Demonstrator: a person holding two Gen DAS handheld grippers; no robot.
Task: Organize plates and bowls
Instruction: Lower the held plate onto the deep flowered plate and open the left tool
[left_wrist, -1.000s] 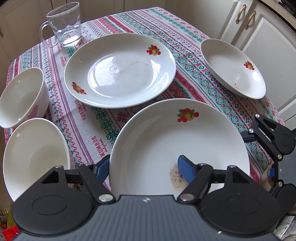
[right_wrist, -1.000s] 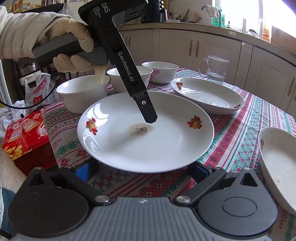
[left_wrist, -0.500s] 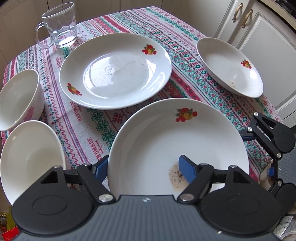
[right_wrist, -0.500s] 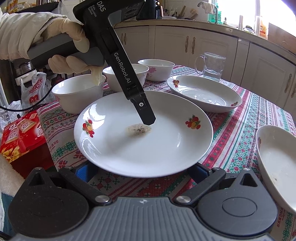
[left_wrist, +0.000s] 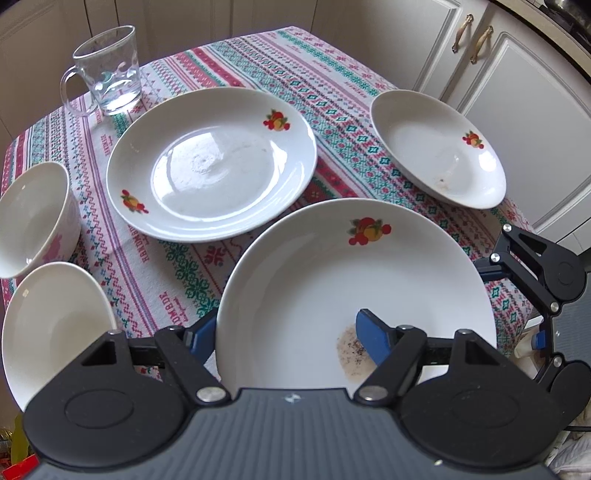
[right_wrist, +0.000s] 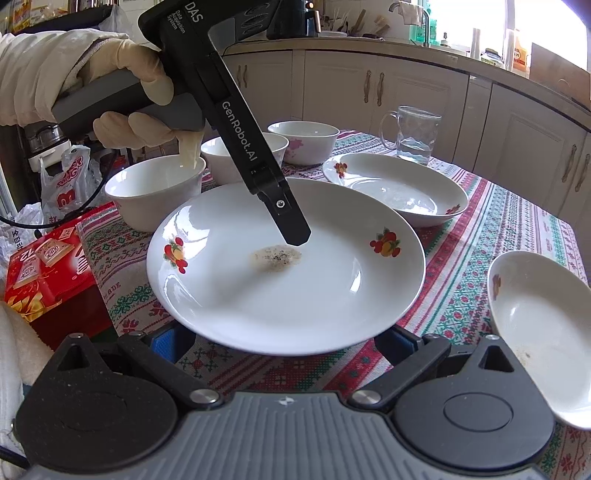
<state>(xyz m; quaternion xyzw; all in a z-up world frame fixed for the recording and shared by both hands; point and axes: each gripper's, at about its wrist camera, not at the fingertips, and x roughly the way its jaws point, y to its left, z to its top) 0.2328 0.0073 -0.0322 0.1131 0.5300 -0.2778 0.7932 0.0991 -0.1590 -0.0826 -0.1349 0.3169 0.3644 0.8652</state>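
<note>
L tool (left_wrist: 291, 332) pinching stained plate (left_wrist: 354, 291) rim, lifted off tablecloth (left_wrist: 177, 266); R tool (right_wrist: 280, 338) spread beneath

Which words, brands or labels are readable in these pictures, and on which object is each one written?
"GenRobot.AI": along the left gripper.
"DAS" and "Data Acquisition System": on its upper body.
"HANDMADE": woven in the tablecloth, seen reversed.
Red box and plastic bag: print too blurred to read.
Plates and bowls: fruit and flower pictures only.
</note>
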